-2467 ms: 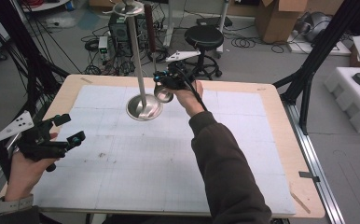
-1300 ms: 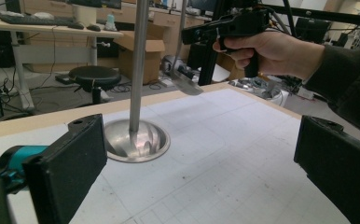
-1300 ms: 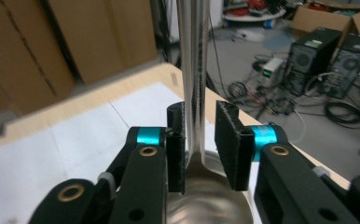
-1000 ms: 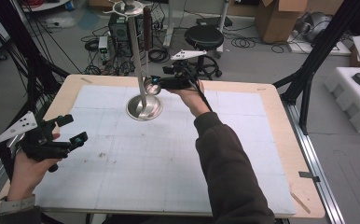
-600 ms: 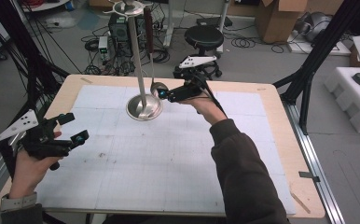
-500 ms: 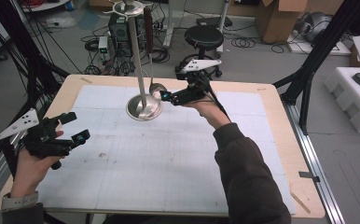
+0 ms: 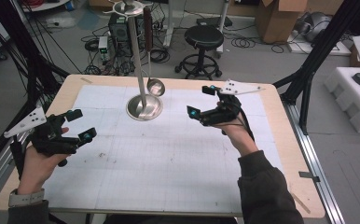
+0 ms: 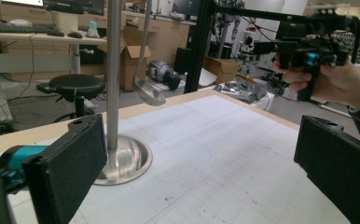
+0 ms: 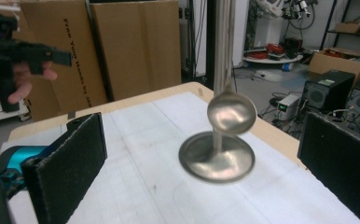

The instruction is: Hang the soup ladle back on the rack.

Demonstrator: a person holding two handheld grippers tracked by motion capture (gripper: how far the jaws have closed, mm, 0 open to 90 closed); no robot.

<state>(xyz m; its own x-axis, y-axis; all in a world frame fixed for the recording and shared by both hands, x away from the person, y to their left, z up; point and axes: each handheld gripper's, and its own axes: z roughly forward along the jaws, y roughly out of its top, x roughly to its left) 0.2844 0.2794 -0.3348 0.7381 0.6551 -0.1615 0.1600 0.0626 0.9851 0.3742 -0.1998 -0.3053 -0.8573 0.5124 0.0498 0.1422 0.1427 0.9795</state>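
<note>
Ladle [image 7: 154, 84] hanging on stand [image 7: 143, 106], far side of table [image 7: 271, 140].
Long axis near vertical, handle up at the hook, bowl down just above the base. Could swing off if knocked. Right gripper [image 7: 201, 100] wide open, empty, well apart; left gripper [image 7: 79, 125] open, empty.

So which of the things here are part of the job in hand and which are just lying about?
Part of the job:
- ladle, hanging on the stand
- stand, steel pole on a round base
- right gripper, jaws open, nothing between them, to the right of the ladle

Just lying about:
- left gripper, open and empty at the table's left
- stool on the floor
- cardboard boxes
</note>
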